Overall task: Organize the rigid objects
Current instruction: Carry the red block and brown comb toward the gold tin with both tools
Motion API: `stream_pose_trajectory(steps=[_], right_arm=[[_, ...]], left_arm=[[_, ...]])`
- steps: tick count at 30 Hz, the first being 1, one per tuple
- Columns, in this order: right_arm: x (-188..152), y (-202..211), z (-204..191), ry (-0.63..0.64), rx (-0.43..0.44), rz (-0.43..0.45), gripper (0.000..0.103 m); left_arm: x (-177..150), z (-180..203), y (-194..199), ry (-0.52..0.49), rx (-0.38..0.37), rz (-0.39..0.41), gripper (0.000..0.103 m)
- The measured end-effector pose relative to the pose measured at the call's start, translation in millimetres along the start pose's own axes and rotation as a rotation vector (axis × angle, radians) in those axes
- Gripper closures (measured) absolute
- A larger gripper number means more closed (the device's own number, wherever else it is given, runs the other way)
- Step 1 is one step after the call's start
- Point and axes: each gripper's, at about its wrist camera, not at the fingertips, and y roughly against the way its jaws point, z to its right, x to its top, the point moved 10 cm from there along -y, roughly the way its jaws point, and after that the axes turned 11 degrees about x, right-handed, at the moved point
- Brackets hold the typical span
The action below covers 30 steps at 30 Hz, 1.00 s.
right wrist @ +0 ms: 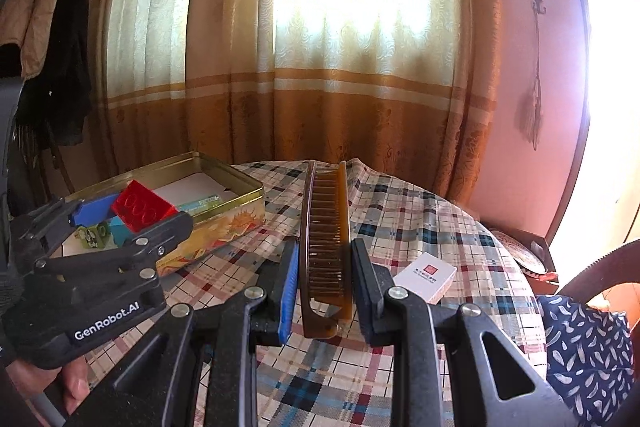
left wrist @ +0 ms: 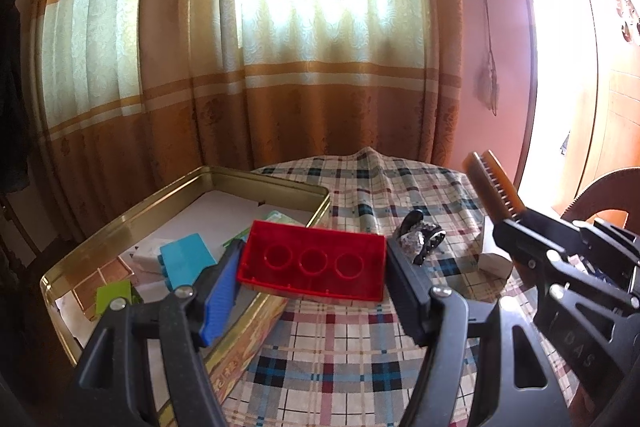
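A red brick [left wrist: 312,263] is clamped in the left gripper [left wrist: 314,281] above the tin's [left wrist: 256,175] near edge, a comb [right wrist: 326,251] in the right gripper [right wrist: 325,291] over the table [right wrist: 420,227]. Several pieces already lie in the tin. A clip [left wrist: 420,237] and a white box [right wrist: 426,277] are left outside, so the task is judged partly done.

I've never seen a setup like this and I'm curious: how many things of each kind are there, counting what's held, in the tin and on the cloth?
toy blocks: 3 (red block, blue block, green block)
comb: 1
hair clip: 1
white box: 1
tin: 1
Total: 7
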Motion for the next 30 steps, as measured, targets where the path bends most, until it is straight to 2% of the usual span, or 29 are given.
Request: stream_pose_trajectory(steps=[30], right_arm=[[5, 4, -35, 0.045, 0.063, 0.020, 0.075]], left_arm=[[-5, -41, 9, 0.070, 0.030, -0.004, 0.035]])
